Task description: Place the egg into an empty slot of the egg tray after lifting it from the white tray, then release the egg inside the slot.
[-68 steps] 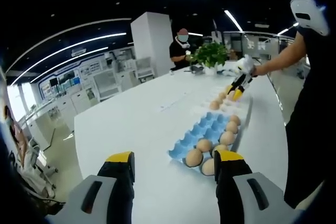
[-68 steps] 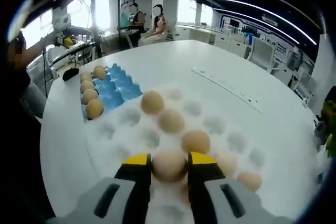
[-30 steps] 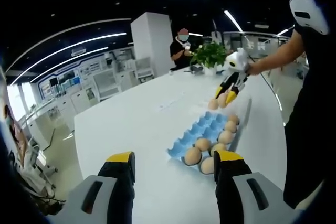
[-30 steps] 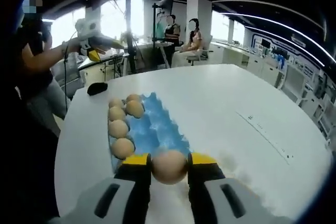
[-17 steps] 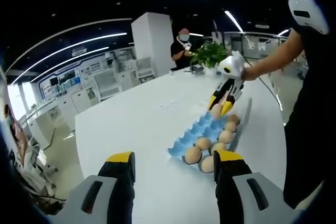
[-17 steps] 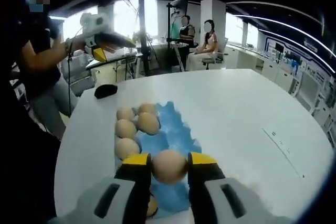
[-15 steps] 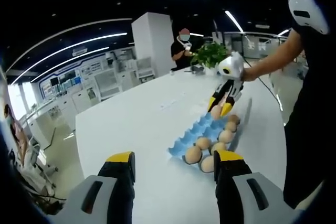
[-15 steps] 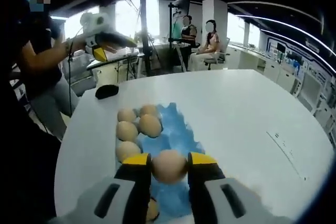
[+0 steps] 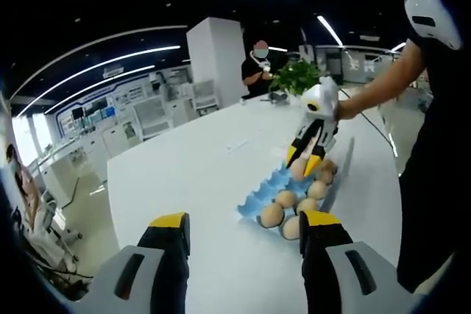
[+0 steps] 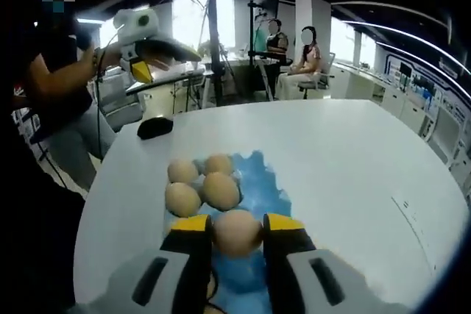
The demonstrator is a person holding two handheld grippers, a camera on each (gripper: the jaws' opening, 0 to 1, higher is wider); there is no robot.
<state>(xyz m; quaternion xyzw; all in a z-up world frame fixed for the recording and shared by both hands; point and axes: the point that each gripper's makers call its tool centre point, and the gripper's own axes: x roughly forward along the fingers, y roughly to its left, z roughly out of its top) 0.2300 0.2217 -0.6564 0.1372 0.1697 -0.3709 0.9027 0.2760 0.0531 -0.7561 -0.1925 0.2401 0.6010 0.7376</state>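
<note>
The right gripper (image 10: 237, 244) clasps the egg (image 10: 237, 232) between its yellow tips, poised above the blue egg tray (image 10: 254, 182), probably over an empty slot. The left gripper (image 9: 243, 244), jaws apart and empty, hangs clear of the tray.

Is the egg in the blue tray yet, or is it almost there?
Almost. The lift is done: the right tool is shut on the egg and holds it just above the blue egg tray, beside the eggs already seated. Left: lower it into an empty slot, then open the tool.
</note>
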